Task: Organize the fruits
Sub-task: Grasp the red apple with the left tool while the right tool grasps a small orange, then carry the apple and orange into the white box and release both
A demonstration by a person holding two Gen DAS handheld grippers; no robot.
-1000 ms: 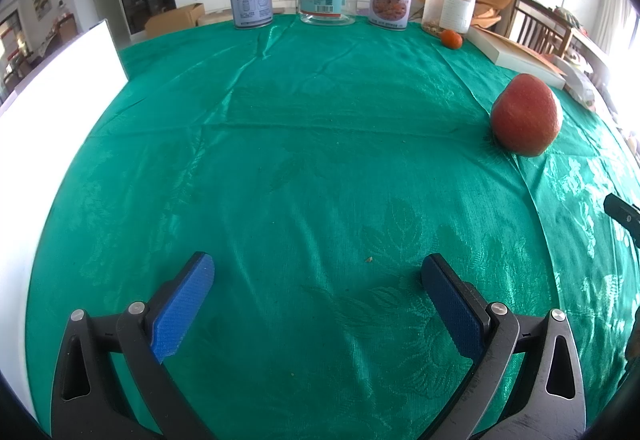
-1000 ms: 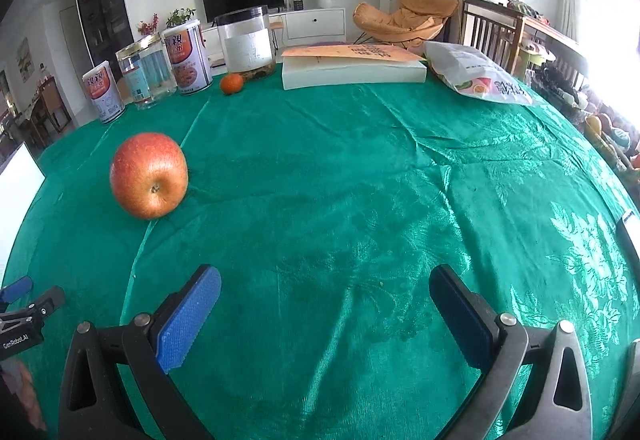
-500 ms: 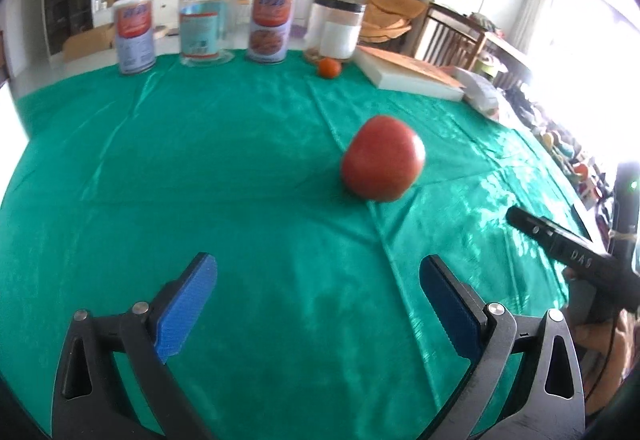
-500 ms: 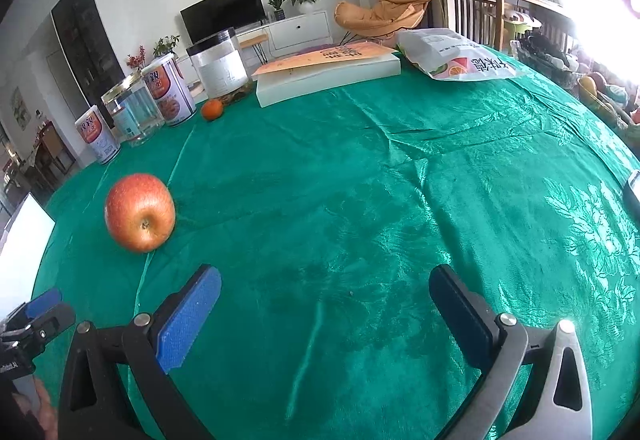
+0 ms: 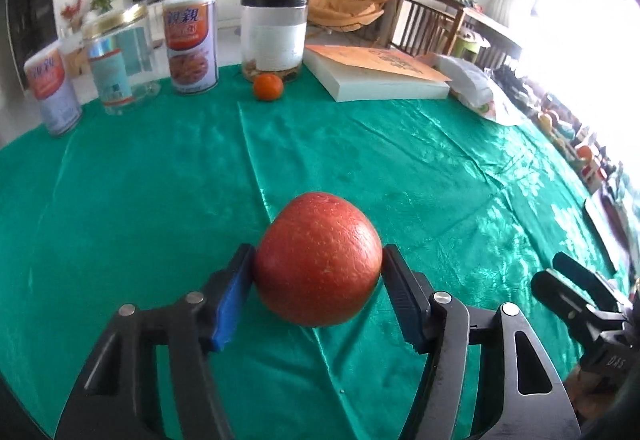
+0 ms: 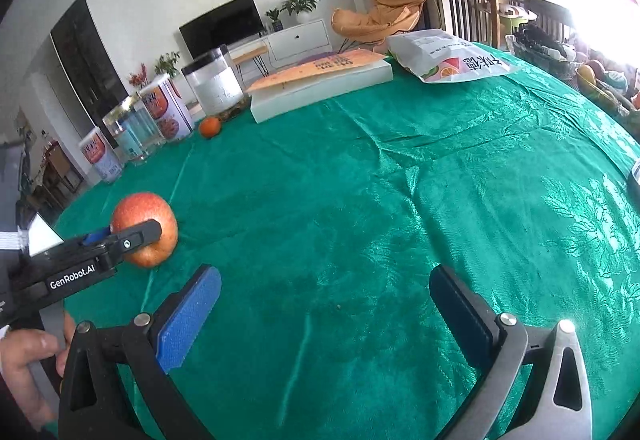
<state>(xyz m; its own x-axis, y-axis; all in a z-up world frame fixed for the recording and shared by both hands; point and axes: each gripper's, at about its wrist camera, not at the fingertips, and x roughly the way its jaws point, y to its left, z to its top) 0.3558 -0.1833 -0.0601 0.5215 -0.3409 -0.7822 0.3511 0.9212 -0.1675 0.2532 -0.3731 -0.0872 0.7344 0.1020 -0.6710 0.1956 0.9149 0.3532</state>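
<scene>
Along the far left edge of the bench (image 5: 120, 200), which is covered by a glossy green damask cloth, two printed cylindrical cans (image 5: 191, 48) are flanked around a clear glass jar (image 5: 120, 60). Right of them a black-lidded plastic tub (image 5: 274, 36) is seen, with a small round tangerine (image 5: 268, 87) just in front of it. Near the middle, a round, finely speckled red apple (image 5: 318, 280) is set on the cloth between the blue ribbed fingers (image 5: 230, 304) of the left gripper (image 5: 318, 294); its jaws are closing and are pressed on the apple's sides. Far right lie a flat white box (image 5: 380, 78) and a crinkled bag (image 5: 476, 88). The right gripper (image 6: 324, 320) is held wide apart over bare cloth.
</scene>
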